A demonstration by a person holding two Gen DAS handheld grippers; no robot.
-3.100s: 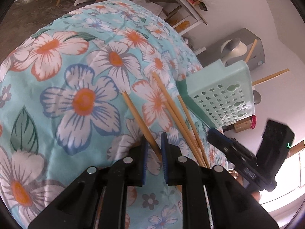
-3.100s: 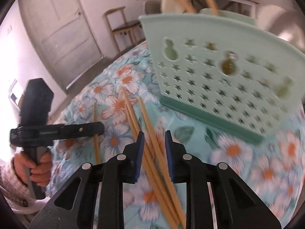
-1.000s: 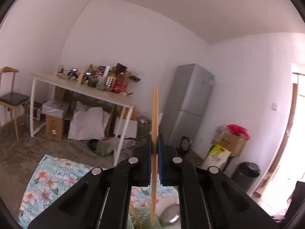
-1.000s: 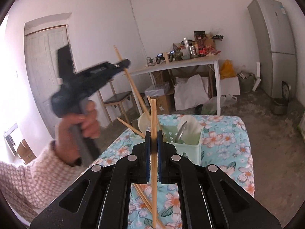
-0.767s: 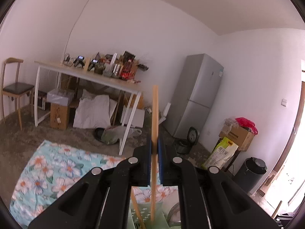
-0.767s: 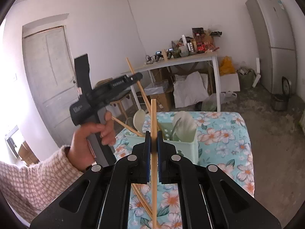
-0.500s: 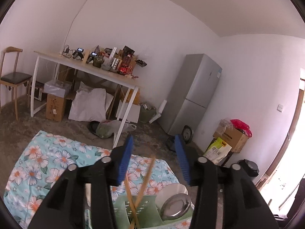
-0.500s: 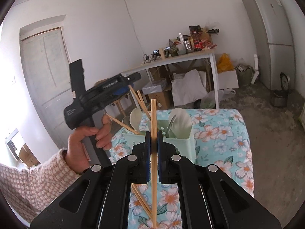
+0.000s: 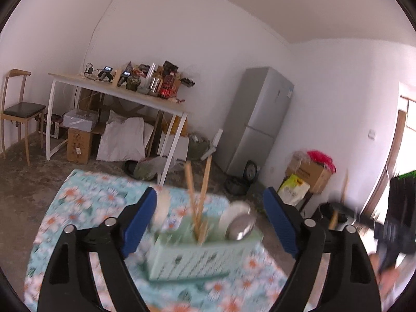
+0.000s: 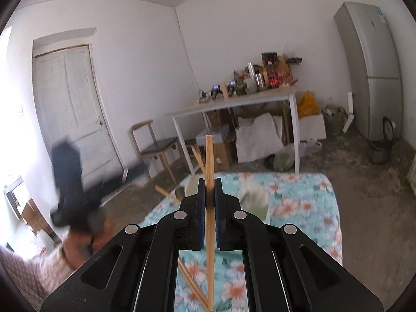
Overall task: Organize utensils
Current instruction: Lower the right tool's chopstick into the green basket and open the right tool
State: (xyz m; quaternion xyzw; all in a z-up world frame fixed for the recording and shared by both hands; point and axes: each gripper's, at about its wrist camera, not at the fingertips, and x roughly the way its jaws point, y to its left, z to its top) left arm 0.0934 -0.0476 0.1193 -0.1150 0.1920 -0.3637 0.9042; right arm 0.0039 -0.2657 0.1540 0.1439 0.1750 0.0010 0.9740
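My left gripper (image 9: 209, 221) is wide open and empty, above and in front of a mint green utensil basket (image 9: 200, 257) on the flowered tablecloth (image 9: 85, 202). Two wooden chopsticks (image 9: 197, 197) stand crossed in the basket beside a metal spoon (image 9: 240, 226) and pale spoons. My right gripper (image 10: 208, 202) is shut on one wooden chopstick (image 10: 209, 208), held upright above the table. Loose chopsticks (image 10: 191, 283) lie on the cloth under it. The basket is mostly hidden behind the right gripper. The left gripper shows blurred at the left of the right wrist view (image 10: 70, 189).
The flowered table (image 10: 299, 197) ends at a far edge with bare floor beyond. A white side table (image 9: 117, 91) with clutter, a wooden chair (image 9: 18, 109), a grey fridge (image 9: 257, 119) and cardboard boxes (image 9: 309, 171) stand along the walls.
My left gripper let go of its chopstick into the basket, opened wide and pulled back. My right gripper still holds its chopstick upright over the table.
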